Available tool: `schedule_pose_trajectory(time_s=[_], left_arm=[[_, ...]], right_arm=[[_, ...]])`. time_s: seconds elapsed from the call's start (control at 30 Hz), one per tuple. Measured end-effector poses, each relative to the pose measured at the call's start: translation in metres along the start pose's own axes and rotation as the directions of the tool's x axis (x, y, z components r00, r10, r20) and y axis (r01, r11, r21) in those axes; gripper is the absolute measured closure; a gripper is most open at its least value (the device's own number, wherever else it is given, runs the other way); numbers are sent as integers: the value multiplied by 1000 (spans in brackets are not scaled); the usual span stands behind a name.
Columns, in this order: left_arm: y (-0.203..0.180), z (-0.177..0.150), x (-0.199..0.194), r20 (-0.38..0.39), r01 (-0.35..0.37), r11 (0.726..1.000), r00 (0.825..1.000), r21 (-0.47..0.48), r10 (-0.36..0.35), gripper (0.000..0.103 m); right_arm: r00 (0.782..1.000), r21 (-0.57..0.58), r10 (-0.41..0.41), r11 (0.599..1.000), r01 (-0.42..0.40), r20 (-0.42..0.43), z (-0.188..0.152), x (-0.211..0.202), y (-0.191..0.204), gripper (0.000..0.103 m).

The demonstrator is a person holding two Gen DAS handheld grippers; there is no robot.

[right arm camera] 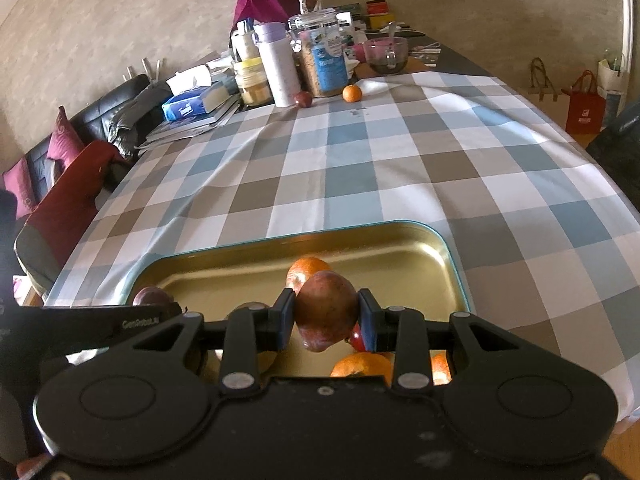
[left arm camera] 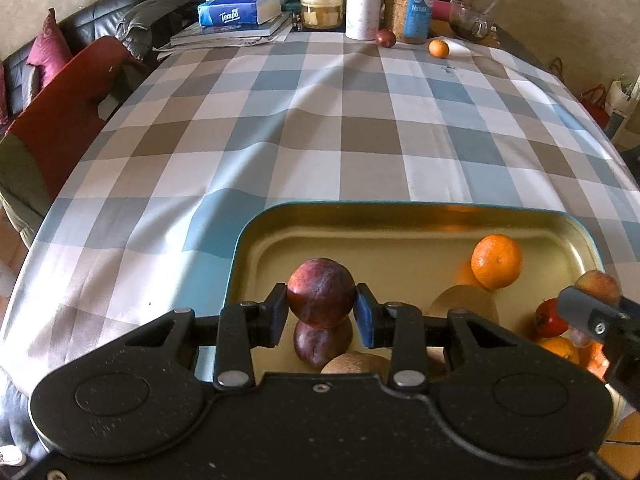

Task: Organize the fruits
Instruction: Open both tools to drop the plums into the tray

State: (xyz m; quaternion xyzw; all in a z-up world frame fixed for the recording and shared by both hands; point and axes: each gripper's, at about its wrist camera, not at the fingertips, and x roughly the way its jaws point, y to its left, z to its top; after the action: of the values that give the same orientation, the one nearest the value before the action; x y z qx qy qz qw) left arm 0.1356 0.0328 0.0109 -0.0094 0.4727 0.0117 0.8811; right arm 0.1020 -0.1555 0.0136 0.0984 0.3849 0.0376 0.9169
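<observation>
1. Holding a dark plum [left arm camera: 321, 292] pinched between my left gripper [left arm camera: 321, 312] pads, I'd lower it beside the plum [left arm camera: 322, 342] just beneath.
2. My right gripper [right arm camera: 326, 314] clamps a reddish fruit [right arm camera: 326, 310] over the tray [right arm camera: 448, 252]; set it before the orange [right arm camera: 308, 270] beyond.
3. Far past both fingertips, 2 fruits wait.

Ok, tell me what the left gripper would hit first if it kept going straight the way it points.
Probably the second plum lying in the tray, just beyond the plum that the left gripper holds; depth is hard to judge here.

Kiwi [left arm camera: 352, 362] & orange [right arm camera: 362, 364] mostly hidden behind tongs' bodies.
</observation>
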Motion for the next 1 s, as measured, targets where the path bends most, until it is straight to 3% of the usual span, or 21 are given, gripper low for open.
schedule_pose_trajectory(time_s=[0.5,1.0], left_arm=[[-9,10,-6,4,6,1000,1000,14,-6,58],[-21,20,6,-20,-64,998,998,6,64,57]], right_arm=[[1000,1,25,1000,-25,-13,5,-5,-3,68],[999,-45,19,999,-21,-33,13,4,-5,68]])
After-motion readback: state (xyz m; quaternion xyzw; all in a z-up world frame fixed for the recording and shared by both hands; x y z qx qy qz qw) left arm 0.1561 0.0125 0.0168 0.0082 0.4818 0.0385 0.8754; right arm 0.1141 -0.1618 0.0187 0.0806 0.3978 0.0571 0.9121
